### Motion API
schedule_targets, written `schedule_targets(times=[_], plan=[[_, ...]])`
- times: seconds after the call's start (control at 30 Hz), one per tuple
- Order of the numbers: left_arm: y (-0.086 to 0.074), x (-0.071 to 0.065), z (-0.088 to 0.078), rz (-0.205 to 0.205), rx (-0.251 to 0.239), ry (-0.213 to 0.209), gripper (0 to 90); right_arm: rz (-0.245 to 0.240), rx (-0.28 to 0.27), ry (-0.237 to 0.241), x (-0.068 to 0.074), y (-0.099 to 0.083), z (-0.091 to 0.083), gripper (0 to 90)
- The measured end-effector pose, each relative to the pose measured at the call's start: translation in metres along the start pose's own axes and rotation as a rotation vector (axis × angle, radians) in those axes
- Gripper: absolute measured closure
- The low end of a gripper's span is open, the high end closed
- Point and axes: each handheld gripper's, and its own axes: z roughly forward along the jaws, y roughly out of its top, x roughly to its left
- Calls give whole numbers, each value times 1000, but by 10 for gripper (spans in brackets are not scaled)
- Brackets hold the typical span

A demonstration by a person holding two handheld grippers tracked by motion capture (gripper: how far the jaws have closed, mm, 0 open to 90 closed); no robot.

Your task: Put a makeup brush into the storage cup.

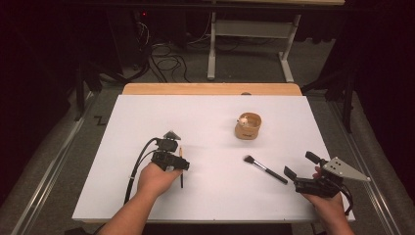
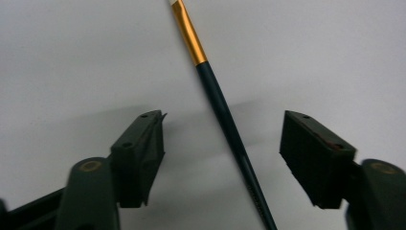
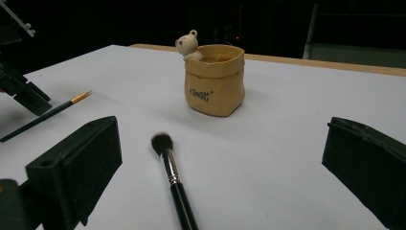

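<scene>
A: How do the left gripper (image 2: 222, 143)'s jaws stand?

B: Parted, not gripping. In the left gripper view the two black blocky jaws rise from the bottom corners, and the paintbrush (image 2: 225, 120) lies on the table between them, clear of both pads.

A: Describe the paintbrush.

B: Thin and straight: dark teal handle, shiny gold ferrule near the top of that view. Its long axis runs from bottom centre-right up to the top centre, bristle end uppermost. In the high view it sits left of centre, just right of the left gripper (image 1: 172, 157), pointing toward the top of the frame (the far side of the table).

A: And the right gripper?

B: The right gripper (image 3: 220, 158) is wide open, holding nothing. A makeup brush (image 3: 173, 179) with a soft dark tuft, silver ferrule and glossy black handle lies between its jaws, untouched.

A: Anything else?

B: A tan sack-shaped pot (image 3: 214, 79), matte, with a small bear on its rim, stands upper centre. The table (image 1: 147, 112) is smooth white.
</scene>
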Motion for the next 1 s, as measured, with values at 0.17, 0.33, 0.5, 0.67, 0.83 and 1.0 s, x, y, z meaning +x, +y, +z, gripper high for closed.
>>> schedule_targets(times=[0.17, 0.33, 0.5, 0.67, 0.83, 1.0], plan=[[1, -4, 3, 12, 14, 9, 456, -1, -1, 0, 0, 0, 0, 4], [2, -4, 4, 1, 21, -1, 542, -1, 0, -1, 0, 0, 0, 4], [3, -6, 4, 6, 28, 9, 606, -4, -1, 1, 0, 0, 0, 4], [5, -6, 6, 12, 27, 29, 641, -1, 0, -1, 0, 0, 0, 4], [8, -5, 6, 10, 34, 38, 664, 0, -1, -1, 0, 0, 0, 4], [9, -5, 7, 4, 35, 40, 667, -3, 0, -4, 0, 0, 0, 4]])
